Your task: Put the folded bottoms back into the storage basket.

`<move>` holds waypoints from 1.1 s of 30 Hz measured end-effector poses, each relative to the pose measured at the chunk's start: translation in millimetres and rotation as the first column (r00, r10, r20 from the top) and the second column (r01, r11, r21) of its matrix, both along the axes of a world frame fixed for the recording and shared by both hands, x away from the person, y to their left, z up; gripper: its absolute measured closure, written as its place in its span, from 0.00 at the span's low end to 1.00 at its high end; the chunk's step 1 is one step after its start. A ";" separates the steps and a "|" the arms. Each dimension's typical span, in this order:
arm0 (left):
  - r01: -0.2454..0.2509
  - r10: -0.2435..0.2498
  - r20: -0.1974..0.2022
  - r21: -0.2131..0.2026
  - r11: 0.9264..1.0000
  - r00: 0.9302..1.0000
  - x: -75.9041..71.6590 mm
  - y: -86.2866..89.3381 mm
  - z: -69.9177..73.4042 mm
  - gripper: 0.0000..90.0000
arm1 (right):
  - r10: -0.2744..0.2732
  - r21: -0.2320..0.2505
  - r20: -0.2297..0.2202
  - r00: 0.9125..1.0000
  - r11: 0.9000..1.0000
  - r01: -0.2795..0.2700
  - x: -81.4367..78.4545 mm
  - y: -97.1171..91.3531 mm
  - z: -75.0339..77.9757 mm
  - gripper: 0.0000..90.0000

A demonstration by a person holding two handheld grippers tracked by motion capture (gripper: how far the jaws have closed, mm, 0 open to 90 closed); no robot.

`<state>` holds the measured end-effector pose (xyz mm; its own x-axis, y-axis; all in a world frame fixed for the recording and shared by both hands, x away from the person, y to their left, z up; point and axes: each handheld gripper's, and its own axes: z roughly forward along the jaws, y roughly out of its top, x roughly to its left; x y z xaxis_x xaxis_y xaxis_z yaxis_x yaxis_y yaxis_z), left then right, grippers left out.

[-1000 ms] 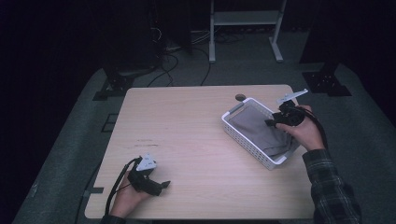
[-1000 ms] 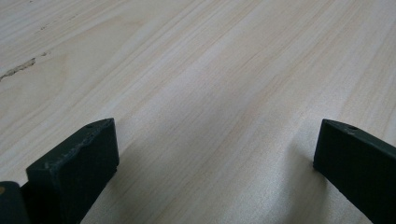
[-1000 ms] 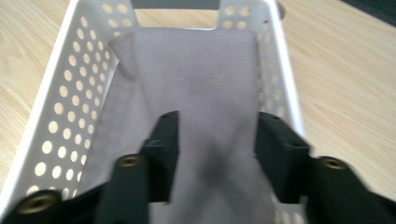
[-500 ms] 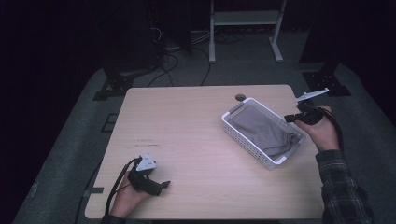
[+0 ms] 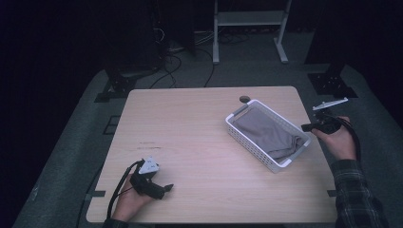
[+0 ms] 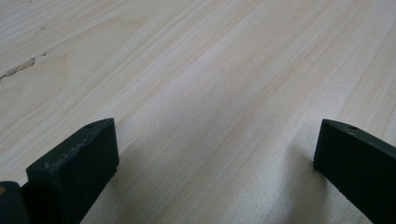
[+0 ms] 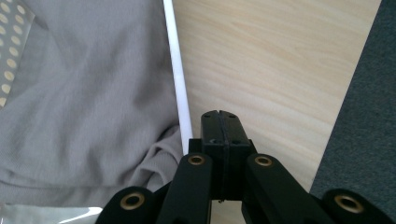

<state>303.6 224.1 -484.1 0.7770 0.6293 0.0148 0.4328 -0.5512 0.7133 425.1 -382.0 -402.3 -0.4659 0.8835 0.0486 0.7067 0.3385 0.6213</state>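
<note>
A white basket (image 5: pixel 250 143) stands at the right of the wooden table (image 5: pixel 199 128), with a grey cloth (image 5: pixel 268 133) lying crumpled inside it. My right gripper (image 5: pixel 307 127) is held just off the basket's right side, over the table's edge. In the right gripper view its jaws (image 7: pixel 220 122) are pressed together with nothing between them, beside the basket's white rim (image 7: pixel 176 70) and the grey cloth (image 7: pixel 88 93). My left gripper (image 5: pixel 165 189) rests at the table's front left. In the left gripper view it stands (image 6: pixel 215 158) wide open over bare wood.
A small round hole (image 5: pixel 244 99) sits in the tabletop just behind the basket. Dark floor with cables and a white stand (image 5: pixel 249 28) lies beyond the table. Grey carpet (image 7: pixel 364 140) borders the table's right edge.
My right gripper has moved from above the cloth in the basket out to the right, past the basket's rim. The left hand has stayed still.
</note>
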 end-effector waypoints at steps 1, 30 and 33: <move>0.000 0.000 0.000 0.000 1.000 1.000 0.0 0.0 0.0 0.00 | -0.001 0.003 -0.004 1.000 1.000 0.001 -0.5 -0.9 -1.5 1.00; 0.001 -0.001 -0.002 0.002 1.000 1.000 0.0 0.1 0.2 0.00 | 0.091 0.055 -0.003 0.996 0.994 -0.091 -30.6 8.1 -10.1 1.00; 0.001 -0.001 -0.002 0.002 1.000 1.000 0.0 0.1 0.3 0.00 | 0.101 0.068 0.004 0.995 0.993 -0.101 -36.0 10.5 -11.3 1.00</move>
